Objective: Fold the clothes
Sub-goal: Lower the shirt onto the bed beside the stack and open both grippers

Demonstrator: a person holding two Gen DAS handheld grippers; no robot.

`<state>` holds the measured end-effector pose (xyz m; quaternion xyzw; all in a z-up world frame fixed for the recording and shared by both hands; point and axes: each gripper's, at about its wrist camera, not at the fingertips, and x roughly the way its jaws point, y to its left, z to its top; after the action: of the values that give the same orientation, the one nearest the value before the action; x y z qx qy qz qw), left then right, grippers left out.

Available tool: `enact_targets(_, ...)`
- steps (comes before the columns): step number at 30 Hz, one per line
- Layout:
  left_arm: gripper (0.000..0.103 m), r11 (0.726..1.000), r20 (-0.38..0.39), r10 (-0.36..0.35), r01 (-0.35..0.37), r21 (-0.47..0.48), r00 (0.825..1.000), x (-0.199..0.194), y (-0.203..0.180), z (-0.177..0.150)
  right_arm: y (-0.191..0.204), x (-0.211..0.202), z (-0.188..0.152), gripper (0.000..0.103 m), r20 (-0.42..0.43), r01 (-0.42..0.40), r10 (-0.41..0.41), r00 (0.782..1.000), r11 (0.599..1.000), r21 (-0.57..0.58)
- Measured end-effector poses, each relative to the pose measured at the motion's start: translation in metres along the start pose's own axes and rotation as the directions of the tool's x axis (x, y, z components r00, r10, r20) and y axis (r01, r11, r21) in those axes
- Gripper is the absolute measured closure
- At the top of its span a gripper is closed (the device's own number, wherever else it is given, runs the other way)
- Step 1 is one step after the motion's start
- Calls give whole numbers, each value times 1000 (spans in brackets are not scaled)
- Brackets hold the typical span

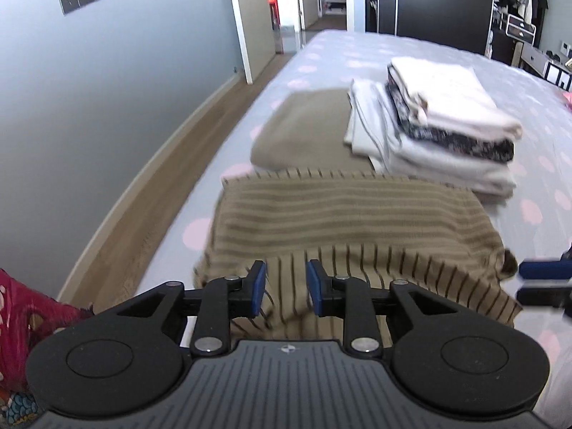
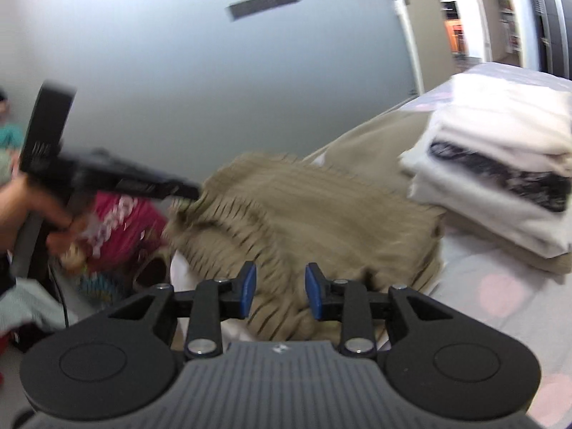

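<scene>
A tan knit sweater with dark thin stripes (image 1: 343, 214) lies folded on the bed, its near edge rumpled. My left gripper (image 1: 286, 286) hovers open over that near edge, striped fabric showing below the gap between the blue pads. The right gripper's fingers (image 1: 543, 270) poke in from the right edge beside the sweater's corner. In the right wrist view my right gripper (image 2: 280, 289) is open just above the sweater (image 2: 314, 207). A hand holds the left gripper (image 2: 178, 190) at the sweater's left edge.
A stack of folded white and dark patterned clothes (image 1: 447, 121) sits behind the sweater on a folded tan piece (image 1: 304, 128). The bed sheet (image 1: 357, 50) is grey with pink dots. A red garment (image 1: 25, 321) lies at left; wooden floor (image 1: 161, 186) runs along the wall.
</scene>
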<state>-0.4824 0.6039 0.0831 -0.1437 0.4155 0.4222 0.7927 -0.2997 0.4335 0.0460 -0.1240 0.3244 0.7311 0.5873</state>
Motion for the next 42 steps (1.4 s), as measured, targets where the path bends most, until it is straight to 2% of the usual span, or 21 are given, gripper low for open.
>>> enact_targets(3,88,999,-31,28,-29,-43,999,18,11,-10,-3,13,-3,71,-20,45,-45,999,999,1)
enact_targets(6,89,997,-69,27,-32,-67,997,42,24,-18,-9,36,-2,71,-67,30,-28,997,999,31)
enact_targets(12,89,993,-95,0,-12,-121,995,79,38,-25,-21,82,1,71,-156,4,10,988,996,91)
enact_targets(14,89,993,-101,-3,-9,-120,995,82,39,-25,-22,86,0,72,-163,2,13,986,996,88)
enact_targets(18,89,995,-111,-9,-2,-97,994,68,42,-15,-25,64,16,70,-159,-19,29,987,998,63)
enact_targets(23,89,996,-31,-33,30,-79,999,43,40,16,-20,40,55,70,-78,-14,12,997,1000,-28)
enact_targets(27,89,995,11,-32,33,-98,999,53,39,39,-25,61,75,70,-70,33,-35,997,999,-39)
enact_targets(29,89,992,6,-30,30,-120,1000,69,42,45,-31,77,80,70,-81,50,-54,995,998,-39)
enact_targets(33,89,984,-42,-23,15,-175,999,106,53,46,-49,115,81,70,-125,68,-70,990,997,-19)
enact_targets(38,90,982,-163,-12,-19,-187,987,149,68,36,-68,153,73,70,-191,48,-39,981,998,42)
enact_targets(42,90,978,-195,-20,-22,-209,981,171,74,27,-72,176,71,71,-208,56,-48,977,998,33)
